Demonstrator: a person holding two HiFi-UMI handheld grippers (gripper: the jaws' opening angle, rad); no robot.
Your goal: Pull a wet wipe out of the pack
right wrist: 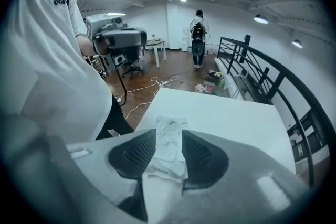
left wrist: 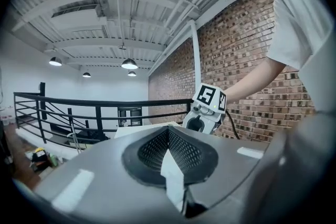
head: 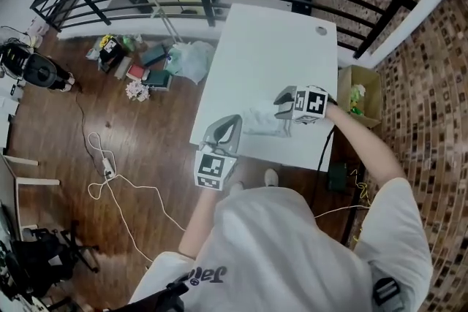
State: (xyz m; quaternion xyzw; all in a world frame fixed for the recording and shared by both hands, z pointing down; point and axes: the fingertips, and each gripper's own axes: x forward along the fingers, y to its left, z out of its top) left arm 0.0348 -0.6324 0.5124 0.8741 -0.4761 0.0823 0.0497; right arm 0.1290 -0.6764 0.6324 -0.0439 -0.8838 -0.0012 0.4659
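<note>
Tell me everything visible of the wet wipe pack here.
The wet wipe pack is a soft, crinkled, translucent plastic pouch with pale contents. It lies flat on the white table, near the person's edge, lengthwise between the right gripper's open jaws, which do not press it. Its opening cannot be made out.

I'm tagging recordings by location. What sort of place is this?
Probably a loft-style workspace, perhaps on a mezzanine. It has a brick wall, a black metal railing and an exposed ceiling with beams and hanging lamps.
</note>
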